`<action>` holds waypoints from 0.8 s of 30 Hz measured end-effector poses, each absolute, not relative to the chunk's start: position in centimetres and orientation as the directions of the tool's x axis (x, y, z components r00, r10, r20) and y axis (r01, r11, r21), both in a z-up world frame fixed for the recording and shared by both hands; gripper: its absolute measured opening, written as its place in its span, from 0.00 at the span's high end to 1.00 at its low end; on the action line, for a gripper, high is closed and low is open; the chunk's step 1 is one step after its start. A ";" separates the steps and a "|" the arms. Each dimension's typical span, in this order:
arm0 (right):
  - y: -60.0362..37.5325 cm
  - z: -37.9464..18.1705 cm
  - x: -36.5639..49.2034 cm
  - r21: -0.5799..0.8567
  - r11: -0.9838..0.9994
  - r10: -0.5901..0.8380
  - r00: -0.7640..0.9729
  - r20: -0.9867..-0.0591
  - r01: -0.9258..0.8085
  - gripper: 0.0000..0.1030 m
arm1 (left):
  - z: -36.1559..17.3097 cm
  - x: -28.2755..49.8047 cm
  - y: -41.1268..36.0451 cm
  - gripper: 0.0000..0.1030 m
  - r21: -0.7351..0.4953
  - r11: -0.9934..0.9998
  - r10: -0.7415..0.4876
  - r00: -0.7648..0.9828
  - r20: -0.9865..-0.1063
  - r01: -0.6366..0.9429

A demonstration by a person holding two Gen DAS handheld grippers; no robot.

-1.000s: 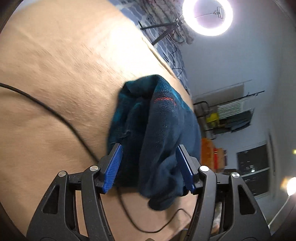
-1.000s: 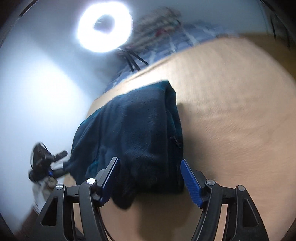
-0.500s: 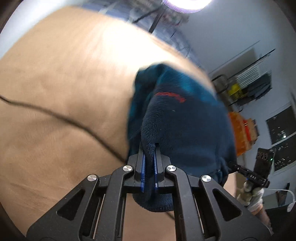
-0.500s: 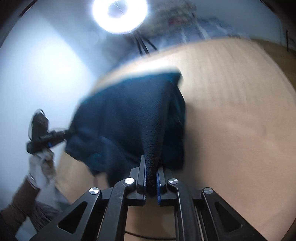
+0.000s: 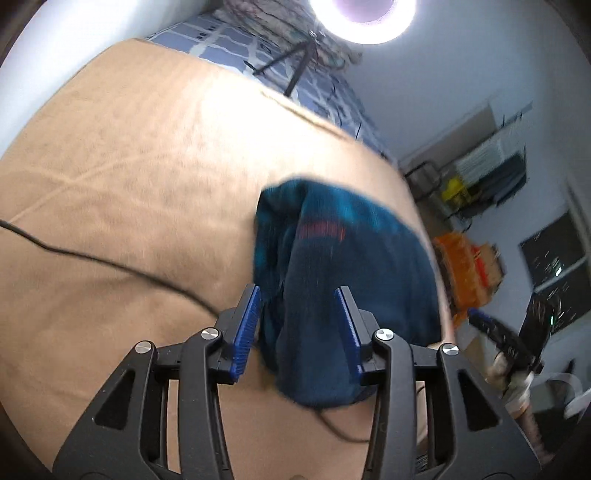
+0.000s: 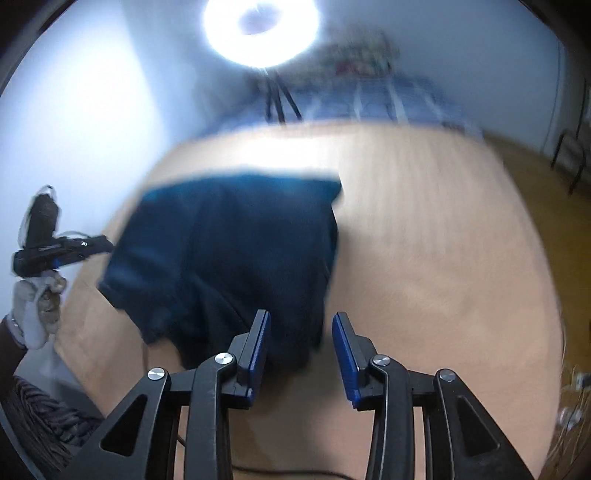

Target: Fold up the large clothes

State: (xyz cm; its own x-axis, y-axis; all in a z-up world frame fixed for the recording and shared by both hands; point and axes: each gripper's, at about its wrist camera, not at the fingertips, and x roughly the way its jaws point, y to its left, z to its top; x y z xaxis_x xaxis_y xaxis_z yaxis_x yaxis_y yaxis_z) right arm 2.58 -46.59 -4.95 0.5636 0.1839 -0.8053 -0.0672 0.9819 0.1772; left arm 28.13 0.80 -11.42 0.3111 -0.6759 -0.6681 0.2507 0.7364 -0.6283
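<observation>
A folded dark blue fleece garment (image 5: 354, 266) with a red embroidered mark lies near the edge of a tan sheet (image 5: 129, 166). My left gripper (image 5: 297, 291) hovers over its near end. Its jaws are opening, with a ridge of fleece between the blue pads (image 5: 245, 328) but not pressed by them. In the right wrist view the same garment (image 6: 229, 243) lies blurred, and my right gripper (image 6: 302, 315) stands over its near corner. These jaws are opening too, and the cloth edge is free between them.
A black cable (image 5: 92, 258) crosses the sheet and runs under the garment. A ring light (image 6: 260, 33) on a tripod stands at the far end. A gloved hand (image 6: 29, 306) carries the other gripper at left. Shelves and an orange crate (image 5: 465, 258) stand beyond the edge.
Both grippers closed on folds of the fleece half a second ago. They have since let go, spread apart and lifted a little, and the garment has settled back onto the sheet.
</observation>
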 end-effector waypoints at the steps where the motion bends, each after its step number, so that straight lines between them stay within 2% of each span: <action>1: -45.8 -3.8 3.1 0.182 0.979 0.201 0.587 -0.784 -0.091 0.64 | -11.2 29.1 0.9 0.60 -0.641 0.728 -0.684 0.311 -0.660 0.242; 4: -41.1 -1.7 5.8 0.189 0.957 0.286 0.613 -0.736 -0.220 0.65 | -11.3 31.5 1.0 0.60 -0.670 0.704 -0.709 0.290 -0.643 0.235; 8: -34.6 -3.5 10.0 0.114 0.935 0.310 0.615 -0.725 -0.337 0.66 | -13.6 35.2 1.6 0.59 -0.789 0.601 -0.791 0.246 -0.561 0.132; 9: -33.2 -4.6 11.2 0.119 0.925 0.328 0.602 -0.728 -0.360 0.66 | -14.2 36.0 1.6 0.57 -0.812 0.573 -0.809 0.234 -0.540 0.107; 11: -31.1 -7.3 13.1 0.121 0.911 0.340 0.554 -0.760 -0.393 0.70 | -15.4 37.5 1.4 0.44 -0.841 0.536 -0.832 0.212 -0.513 0.069; 13: -29.4 -11.0 14.0 0.126 0.886 0.344 0.451 -0.824 -0.446 0.75 | -16.1 38.6 0.8 0.44 -0.860 0.507 -0.851 0.188 -0.490 0.054; 15: -28.4 -14.1 13.2 0.079 0.868 0.306 0.403 -0.862 -0.490 0.75 | -16.9 40.0 -0.7 0.44 -0.875 0.480 -0.874 0.124 -0.470 0.067; 17: -28.2 -15.1 12.0 0.038 0.853 0.303 0.435 -0.848 -0.520 0.75 | -17.5 40.9 -2.0 0.44 -0.892 0.447 -0.894 0.070 -0.443 0.062; 21: -29.1 -14.9 12.5 0.112 0.862 0.352 0.425 -0.834 -0.494 0.75 | -18.1 42.1 -4.2 0.44 -0.896 0.438 -0.898 -0.004 -0.439 0.071; 24: -28.7 -15.1 12.0 0.063 0.855 0.329 0.445 -0.833 -0.515 0.75 | -18.7 43.4 -5.0 0.44 -0.902 0.429 -0.902 -0.027 -0.430 0.034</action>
State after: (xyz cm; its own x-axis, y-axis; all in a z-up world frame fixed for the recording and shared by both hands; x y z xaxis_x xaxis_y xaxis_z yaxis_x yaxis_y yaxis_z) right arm 12.03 -28.66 -15.10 0.4446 0.3291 -0.8331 -0.5149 0.8549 0.0630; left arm 43.43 -4.98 -18.66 -0.0274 -0.9023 -0.4303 0.0345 0.4294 -0.9025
